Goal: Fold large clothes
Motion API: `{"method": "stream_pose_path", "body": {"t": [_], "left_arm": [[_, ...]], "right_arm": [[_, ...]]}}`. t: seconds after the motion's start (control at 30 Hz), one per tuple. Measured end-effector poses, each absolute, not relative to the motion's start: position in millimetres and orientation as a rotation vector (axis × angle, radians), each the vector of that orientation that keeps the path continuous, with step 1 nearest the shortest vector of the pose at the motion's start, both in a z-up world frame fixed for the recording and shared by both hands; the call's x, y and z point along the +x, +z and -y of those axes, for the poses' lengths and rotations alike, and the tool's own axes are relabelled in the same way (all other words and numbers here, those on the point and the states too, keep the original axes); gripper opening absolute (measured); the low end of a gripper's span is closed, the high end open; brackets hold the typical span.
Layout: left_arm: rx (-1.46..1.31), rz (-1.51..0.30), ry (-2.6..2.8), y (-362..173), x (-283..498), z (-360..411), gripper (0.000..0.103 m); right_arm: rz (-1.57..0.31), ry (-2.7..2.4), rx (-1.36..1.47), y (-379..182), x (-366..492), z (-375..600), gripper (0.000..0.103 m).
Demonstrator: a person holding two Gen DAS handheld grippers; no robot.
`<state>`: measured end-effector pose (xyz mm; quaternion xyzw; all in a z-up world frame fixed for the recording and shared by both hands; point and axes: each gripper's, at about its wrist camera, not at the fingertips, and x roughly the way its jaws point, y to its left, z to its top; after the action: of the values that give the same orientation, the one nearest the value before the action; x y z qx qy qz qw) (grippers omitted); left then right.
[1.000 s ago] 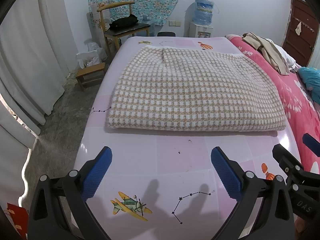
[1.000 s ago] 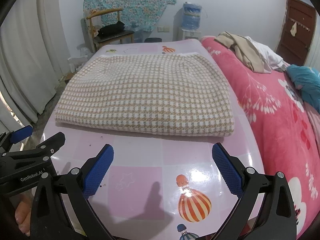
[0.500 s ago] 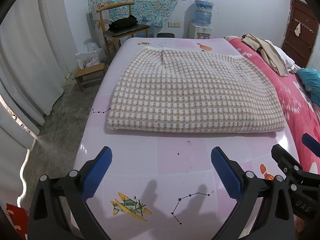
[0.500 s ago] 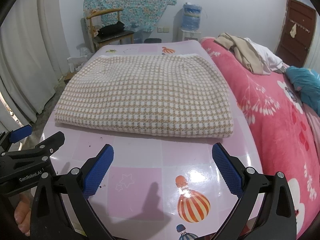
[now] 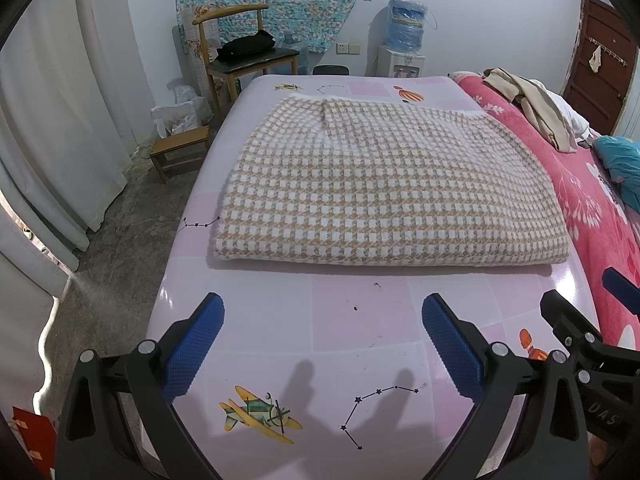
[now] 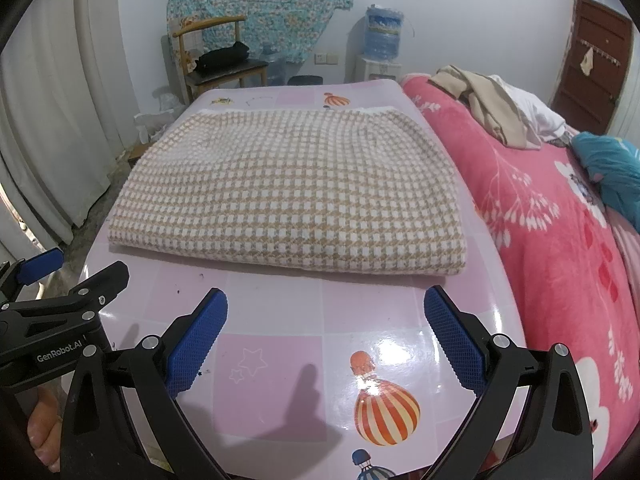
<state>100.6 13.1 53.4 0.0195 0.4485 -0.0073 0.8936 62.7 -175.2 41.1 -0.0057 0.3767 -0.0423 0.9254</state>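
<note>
A large tan-and-white checked knit garment lies folded flat in a thick rectangle on the pink patterned table. My left gripper hovers open over the table's near edge, short of the garment's folded front edge. My right gripper is open too, level with it and to its right, also short of the garment. Nothing sits between either pair of blue pads. In the left wrist view the right gripper shows at the right edge; in the right wrist view the left one shows at the left edge.
A bed with a pink blanket borders the table's right side, carrying beige clothes and a teal item. A wooden chair, small stool, water dispenser and white curtains stand behind and left.
Both views have shifted slightly; the garment sits a touch lower and nearer in frame. Both grippers stay open and the garment has not moved.
</note>
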Motion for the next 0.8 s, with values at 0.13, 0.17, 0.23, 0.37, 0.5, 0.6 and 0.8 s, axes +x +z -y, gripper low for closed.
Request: {"method": "stream_pose_path", "body": {"t": [0.13, 0.17, 0.23, 0.37, 0.5, 0.6, 0.8], "left_arm": [[0.041, -0.93, -0.015, 53.5, 100.3, -12.8, 0.097], [0.042, -0.93, -0.015, 53.5, 100.4, -12.9, 0.097], [0.04, -0.929, -0.014, 53.7, 100.2, -13.1, 0.097], [0.041, -0.929, -0.014, 53.6, 100.2, -13.3, 0.097], [0.042, -0.93, -0.015, 53.5, 100.3, -13.4, 0.097], [0.041, -0.93, -0.015, 53.2, 100.3, -13.8, 0.097], [0.04, -0.93, -0.015, 53.4, 100.7, -14.0, 0.097]], "right_arm": [[-0.773, -0.088, -0.011, 41.2, 62.8, 174.2, 0.095], [-0.773, -0.089, -0.011, 41.5, 62.4, 174.9, 0.095], [-0.773, -0.089, -0.012, 40.9, 62.8, 174.7, 0.095], [-0.773, -0.088, -0.011, 41.0, 62.5, 175.9, 0.095], [-0.774, -0.088, -0.012, 40.5, 62.6, 175.9, 0.095], [-0.773, -0.088, -0.012, 40.7, 62.6, 175.5, 0.095], [-0.774, -0.089, -0.012, 40.6, 62.9, 174.7, 0.095]]}}
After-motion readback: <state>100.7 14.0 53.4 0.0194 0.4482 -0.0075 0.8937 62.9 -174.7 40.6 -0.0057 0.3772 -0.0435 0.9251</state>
